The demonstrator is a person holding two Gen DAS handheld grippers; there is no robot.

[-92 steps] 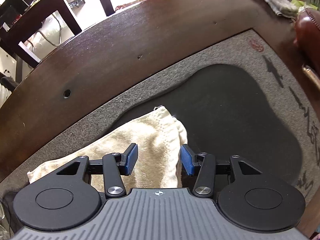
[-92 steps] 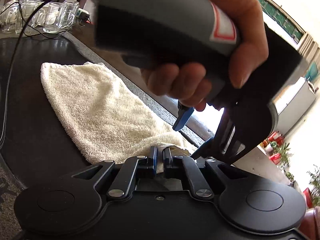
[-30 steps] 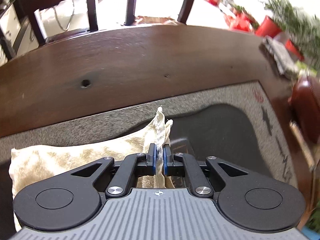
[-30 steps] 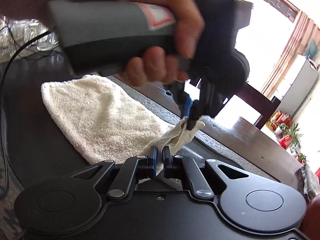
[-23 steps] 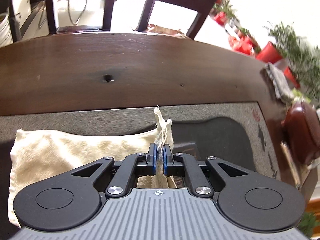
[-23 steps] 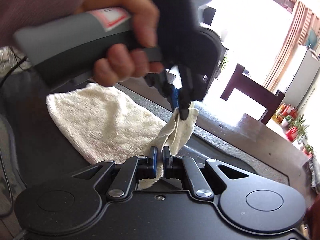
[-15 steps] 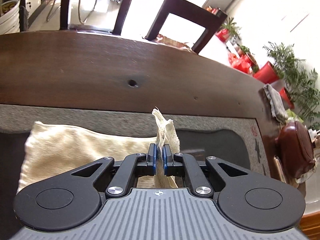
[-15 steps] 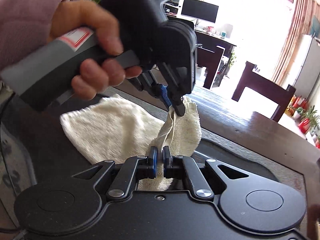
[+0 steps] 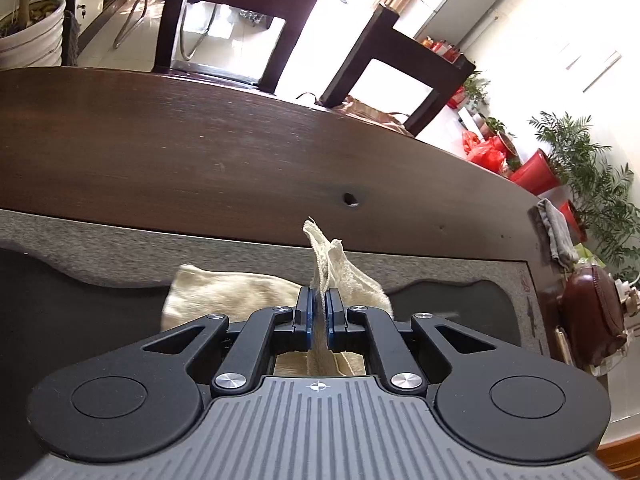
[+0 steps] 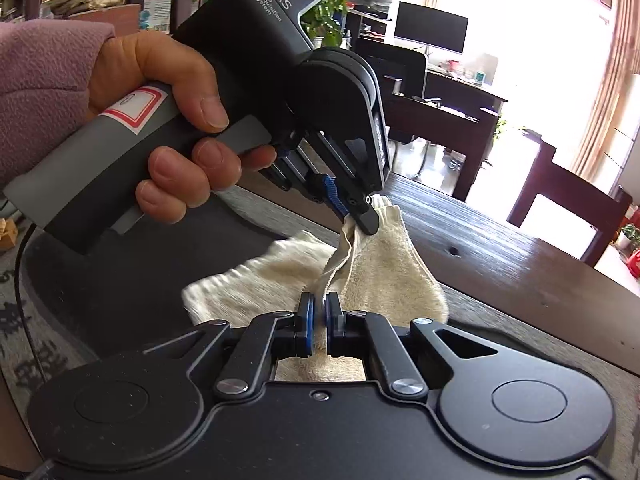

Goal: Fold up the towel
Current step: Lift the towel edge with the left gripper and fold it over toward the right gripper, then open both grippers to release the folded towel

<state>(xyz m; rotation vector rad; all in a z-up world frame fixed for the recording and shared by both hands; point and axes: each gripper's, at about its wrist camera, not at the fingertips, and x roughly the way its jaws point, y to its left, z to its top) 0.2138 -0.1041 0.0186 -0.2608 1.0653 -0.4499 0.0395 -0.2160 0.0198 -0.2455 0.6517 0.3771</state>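
Towel (image 10: 384, 276) hangs pinched between left gripper (image 10: 356, 216) and right gripper (image 10: 319, 320).

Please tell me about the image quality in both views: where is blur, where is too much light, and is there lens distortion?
Left wrist view: the window area at top right is blown out white, the table edge bows from the fisheye, and the tongs are sharp. Right wrist view: the towel is smeared by motion blur at its left part, and the windows at right are overexposed.

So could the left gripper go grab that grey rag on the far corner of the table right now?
Probably not yet. The left gripper is shut on the towel, so it is busy. The grey rag lies uncovered at the table corner, nothing blocking.
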